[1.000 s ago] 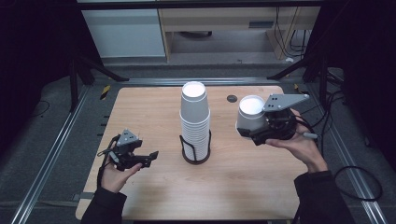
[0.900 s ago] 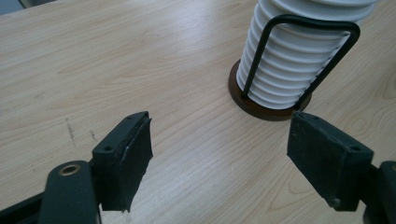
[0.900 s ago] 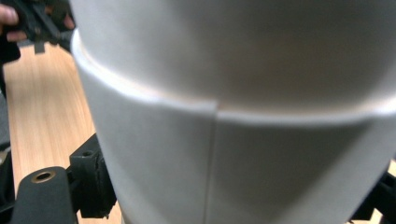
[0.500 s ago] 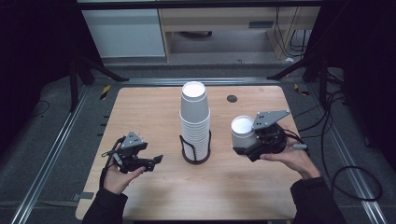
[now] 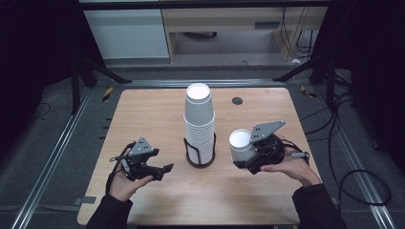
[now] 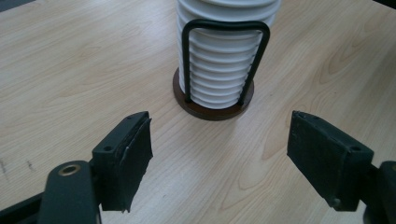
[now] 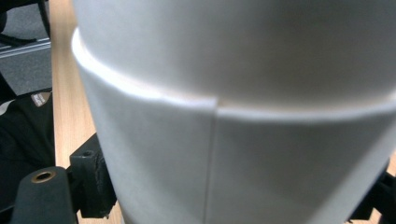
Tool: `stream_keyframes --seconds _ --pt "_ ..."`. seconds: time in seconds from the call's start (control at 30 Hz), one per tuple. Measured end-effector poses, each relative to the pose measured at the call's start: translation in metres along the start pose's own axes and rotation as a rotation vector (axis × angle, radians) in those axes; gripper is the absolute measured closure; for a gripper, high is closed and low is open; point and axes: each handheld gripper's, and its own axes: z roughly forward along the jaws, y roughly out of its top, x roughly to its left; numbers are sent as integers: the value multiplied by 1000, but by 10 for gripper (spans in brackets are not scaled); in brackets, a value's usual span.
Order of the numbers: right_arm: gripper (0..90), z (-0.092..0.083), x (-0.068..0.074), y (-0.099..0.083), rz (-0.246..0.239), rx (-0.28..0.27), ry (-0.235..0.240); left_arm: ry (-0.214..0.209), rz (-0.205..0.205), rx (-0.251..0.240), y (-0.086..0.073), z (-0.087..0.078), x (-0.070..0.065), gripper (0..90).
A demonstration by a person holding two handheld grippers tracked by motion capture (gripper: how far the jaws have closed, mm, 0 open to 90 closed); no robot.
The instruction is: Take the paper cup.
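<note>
The right gripper (image 5: 248,155) had its jaws clamped on a plain white paper cup (image 5: 240,145), held bottom-up above the right half of the table (image 5: 157,102), its side seam and rolled band visible in the right gripper view. The left gripper (image 5: 160,169) hovered with jaws apart and empty. Between them rose the cup stack (image 5: 199,121) in a black wire holder (image 5: 199,155); bare wood lay open toward the far edge.

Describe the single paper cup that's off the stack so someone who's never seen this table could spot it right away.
Start at the wooden table and find the tall stack of white cups in its black wire holder near the middle. Look to the right of it: the single white cup is gripped in the right claw. Unlike its neighbours, it stands alone, outside the holder.
</note>
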Motion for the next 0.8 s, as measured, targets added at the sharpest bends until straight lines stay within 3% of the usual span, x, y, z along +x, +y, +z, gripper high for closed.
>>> stream_keyframes --seconds 0.4,0.8 --pt "148 22 11 -4 -50 47 69 -47 32 -6 4 4 -12 211" --pt "148 29 14 7 -94 80 95 -92 69 -17 11 1 -21 209"
